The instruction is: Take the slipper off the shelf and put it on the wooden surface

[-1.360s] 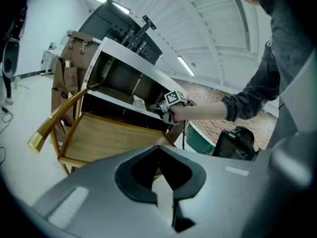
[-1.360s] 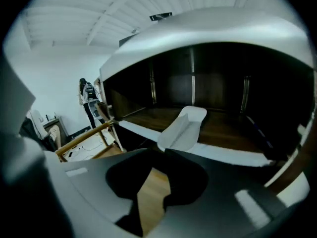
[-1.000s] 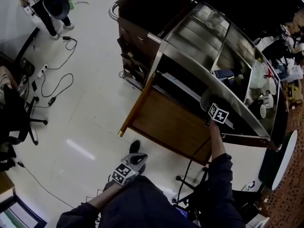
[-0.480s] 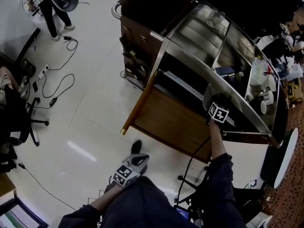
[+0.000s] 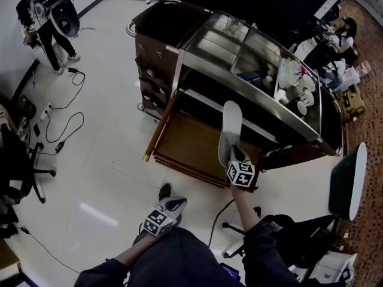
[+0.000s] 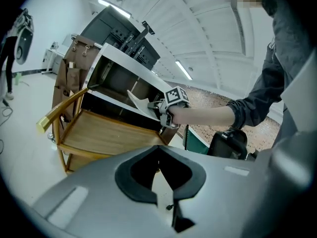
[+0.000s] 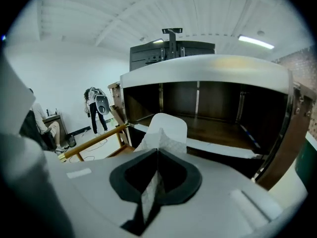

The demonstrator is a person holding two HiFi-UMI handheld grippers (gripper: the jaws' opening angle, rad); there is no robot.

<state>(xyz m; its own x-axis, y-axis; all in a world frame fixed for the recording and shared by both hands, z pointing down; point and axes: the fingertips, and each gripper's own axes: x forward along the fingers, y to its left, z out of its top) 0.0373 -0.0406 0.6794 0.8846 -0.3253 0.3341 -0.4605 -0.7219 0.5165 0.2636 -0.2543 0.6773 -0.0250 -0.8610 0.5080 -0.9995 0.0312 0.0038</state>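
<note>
While the left gripper (image 5: 173,202) is closed on nothing, the white slipper (image 5: 230,124) is clamped in the right gripper (image 5: 234,158) above the wooden surface (image 5: 191,145) of the cart (image 5: 157,18).

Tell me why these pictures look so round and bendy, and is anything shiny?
Head view: a bright glare patch on the floor, and the cart's steel top shines. Left gripper view: fisheye lens, so corners go dark and straight edges curve. Right gripper view: same bending; the white slipper pinched in the right gripper sits close and looks slightly soft.
</note>
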